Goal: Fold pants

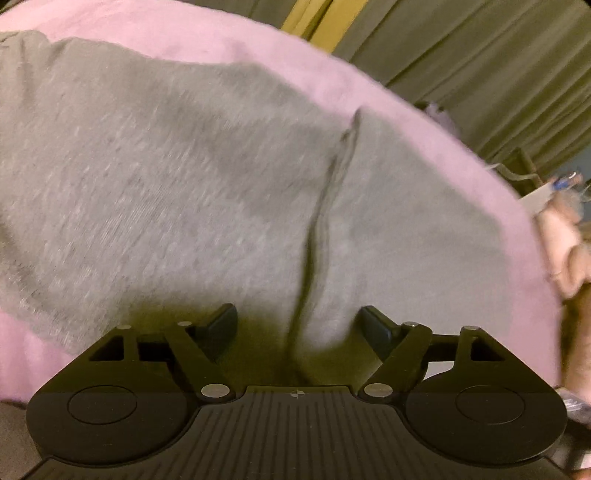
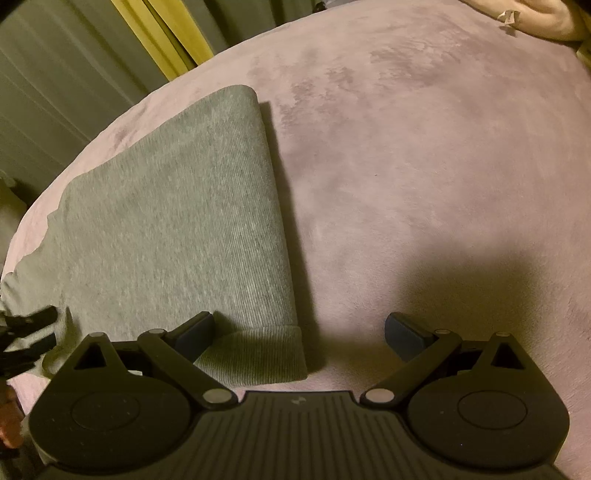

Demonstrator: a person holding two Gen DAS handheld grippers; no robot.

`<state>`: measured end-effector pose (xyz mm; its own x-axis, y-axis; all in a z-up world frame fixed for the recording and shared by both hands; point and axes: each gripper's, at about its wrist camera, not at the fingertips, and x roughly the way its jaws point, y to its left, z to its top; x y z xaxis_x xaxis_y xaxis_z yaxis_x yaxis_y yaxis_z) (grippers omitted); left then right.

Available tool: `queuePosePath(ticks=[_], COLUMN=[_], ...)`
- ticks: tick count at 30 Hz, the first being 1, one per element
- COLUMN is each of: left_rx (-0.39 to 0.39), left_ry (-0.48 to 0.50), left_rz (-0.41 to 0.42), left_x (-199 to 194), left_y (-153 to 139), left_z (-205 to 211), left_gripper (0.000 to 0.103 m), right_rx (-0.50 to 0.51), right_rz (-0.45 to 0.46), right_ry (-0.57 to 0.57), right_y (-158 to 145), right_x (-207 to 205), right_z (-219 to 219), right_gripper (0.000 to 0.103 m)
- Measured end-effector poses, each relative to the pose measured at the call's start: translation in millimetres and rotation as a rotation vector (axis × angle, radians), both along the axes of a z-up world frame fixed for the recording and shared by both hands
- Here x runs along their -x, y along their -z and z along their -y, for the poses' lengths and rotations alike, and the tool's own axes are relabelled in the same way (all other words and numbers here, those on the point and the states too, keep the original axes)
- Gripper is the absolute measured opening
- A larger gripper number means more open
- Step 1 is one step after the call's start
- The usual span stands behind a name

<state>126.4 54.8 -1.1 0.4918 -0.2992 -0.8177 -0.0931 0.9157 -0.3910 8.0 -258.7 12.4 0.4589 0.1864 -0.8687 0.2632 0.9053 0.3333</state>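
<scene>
- Left wrist view: the left gripper (image 1: 298, 325) hangs low over the grey pants (image 1: 184, 192), which lie spread on a pink blanket (image 1: 461, 155) covering the bed.
- Its fingers (image 1: 221, 325) are spread apart with nothing between them; whether the tips touch the cloth cannot be told.
- A dark seam or crease (image 1: 325, 221) runs up the cloth from between the fingers toward the far edge of the bed.
- The pants fill most of this view, reaching out past its left border; pink blanket shows along the far edge and at the near left corner.
- The view is blurred. Beyond the far edge hang olive curtains (image 1: 480, 55) with a yellow strip (image 1: 314, 22) between them.
- At the right border there is a pale pink soft thing (image 1: 561, 236); what it is cannot be told.

- Right wrist view: the right gripper (image 2: 299, 334) hovers over the near edge of the bed, fingers (image 2: 195, 334) spread wide and gripping nothing.
- The pants (image 2: 166, 221) lie flat on the left part of the blanket (image 2: 424, 166), a ribbed cuff (image 2: 258, 356) nearest the gripper, just beside the left finger.
- The right finger is over bare blanket, apart from the cloth.
- The pants' right edge is a rounded fold running toward the far left corner.
- The other gripper (image 2: 26, 332) pokes in at the left border, over the pants' near left part.
- No container appears in either view.
</scene>
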Motion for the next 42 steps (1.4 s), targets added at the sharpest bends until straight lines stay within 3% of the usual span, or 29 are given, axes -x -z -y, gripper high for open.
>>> queuePosePath(ticks=[3,6,13,18,24,28,33,35,39,42], left_rx=[-0.081,-0.108,-0.007,0.016,0.130,0.092,0.169,0.170,0.149,0.174], left_ry=[0.058,0.096,0.029,-0.187,-0.521,-0.580,-0.646,-0.648,-0.634,-0.644], left_rz=[0.099,0.159,0.167,0.208,0.236,0.263,0.270,0.266,0.274,0.274], left_x=[10,21,31,37,60,73,90,75,73,77], left_y=[0,2,2,-8,-16,-21,-18,-19,-19,-16], left_z=[9,10,-10,-50,-141,-180,-205,-200,-202,-208], left_gripper=[0.085,0.088,0.088,0.091,0.091,0.091,0.091,0.091,0.091,0.091], right_rx=[0.002,0.003,-0.005,-0.010,-0.004,0.017,0.044,0.047,0.048,0.052], right_rz=[-0.002,-0.006,-0.001,-0.003,-0.012,-0.020,-0.032,-0.033,-0.035,-0.040], right_ry=[0.000,0.000,0.008,0.011,0.012,0.005,-0.002,-0.002,0.001,0.000], right_y=[0,0,-1,0,0,0,0,0,0,0], right_x=[0,-1,-1,-1,-2,-4,-6,-6,-6,-7], right_z=[-1,-2,0,1,1,-2,-5,-5,-5,-6], right_gripper=[0.099,0.099,0.099,0.099,0.099,0.099,0.099,0.099,0.099,0.099])
